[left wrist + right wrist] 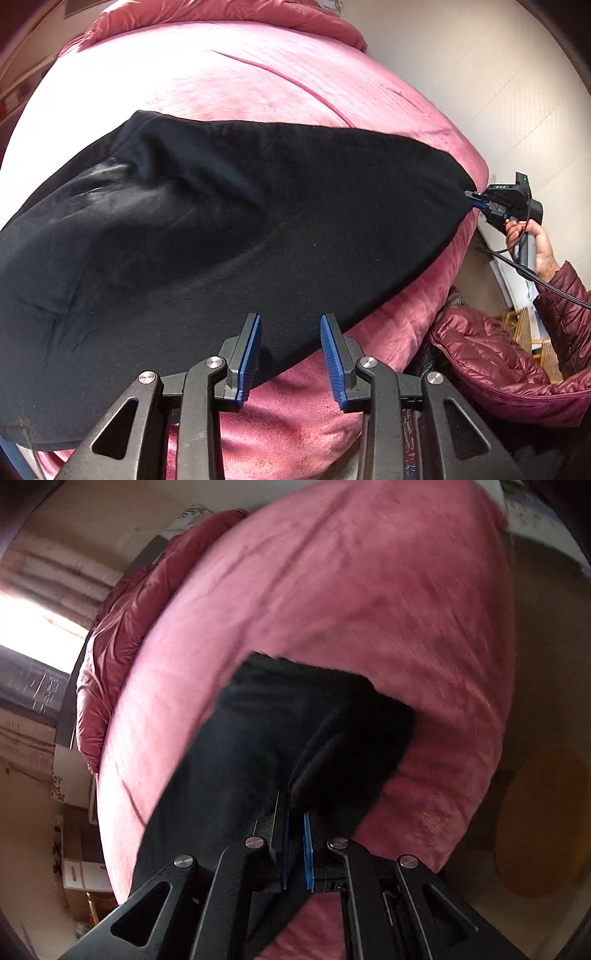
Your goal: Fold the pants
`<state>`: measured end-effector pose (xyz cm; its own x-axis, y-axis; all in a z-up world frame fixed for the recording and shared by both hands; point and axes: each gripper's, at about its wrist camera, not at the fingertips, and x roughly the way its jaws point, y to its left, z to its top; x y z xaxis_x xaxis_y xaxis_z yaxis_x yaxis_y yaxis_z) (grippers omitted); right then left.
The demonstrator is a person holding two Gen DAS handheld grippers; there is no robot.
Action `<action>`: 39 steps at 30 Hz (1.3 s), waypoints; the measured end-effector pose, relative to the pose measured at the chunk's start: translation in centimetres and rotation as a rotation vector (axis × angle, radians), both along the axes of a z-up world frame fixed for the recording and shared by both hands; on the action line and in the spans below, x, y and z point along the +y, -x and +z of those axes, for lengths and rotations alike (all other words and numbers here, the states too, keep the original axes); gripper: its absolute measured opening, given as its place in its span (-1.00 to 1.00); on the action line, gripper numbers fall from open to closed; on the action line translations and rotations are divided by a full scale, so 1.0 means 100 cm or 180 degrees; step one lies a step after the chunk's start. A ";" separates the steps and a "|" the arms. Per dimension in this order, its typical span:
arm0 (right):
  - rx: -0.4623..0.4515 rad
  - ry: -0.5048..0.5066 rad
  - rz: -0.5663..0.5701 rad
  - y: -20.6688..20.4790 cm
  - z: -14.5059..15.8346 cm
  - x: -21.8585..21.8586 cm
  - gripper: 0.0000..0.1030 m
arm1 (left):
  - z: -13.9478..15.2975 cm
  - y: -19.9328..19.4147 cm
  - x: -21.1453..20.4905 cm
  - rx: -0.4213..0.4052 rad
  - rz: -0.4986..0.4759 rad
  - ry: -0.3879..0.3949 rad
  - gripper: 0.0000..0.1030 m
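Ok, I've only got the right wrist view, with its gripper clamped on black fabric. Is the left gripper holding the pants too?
Observer: No. The left gripper is open over the near edge of the black pants, and its pads are not pressing on them.
Operator: Which part does my gripper have?
Observer: The right gripper pinches the pants' far pointed corner, at the edge of the pink blanket.
Operator: Are the pants bunched up?
Observer: No, they lie spread wide across the blanket, with a few creases at the end away from your gripper.
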<state>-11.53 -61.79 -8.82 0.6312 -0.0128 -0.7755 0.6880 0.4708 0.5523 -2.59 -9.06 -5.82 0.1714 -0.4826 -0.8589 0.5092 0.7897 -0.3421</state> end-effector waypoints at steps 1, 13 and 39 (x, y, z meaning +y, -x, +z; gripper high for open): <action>-0.0051 -0.0010 -0.0007 0.003 -0.001 0.000 -0.85 | 0.000 0.000 -0.003 0.0004 -0.0018 -0.0032 -0.35; -0.0155 0.0205 -0.0131 0.014 0.037 -0.026 -0.86 | -0.002 0.006 -0.029 -0.0092 -0.0162 -0.0145 -0.34; -0.0035 -0.0391 0.1317 0.015 0.029 0.108 -0.26 | -0.014 0.037 0.010 -0.0451 -0.0349 -0.0314 -0.05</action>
<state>-13.05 -51.03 -5.96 0.5720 0.3352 -0.7486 0.4486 0.6361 0.6277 -6.32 -8.04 -7.22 0.2449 -0.4196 -0.8741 0.6315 0.7531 -0.1846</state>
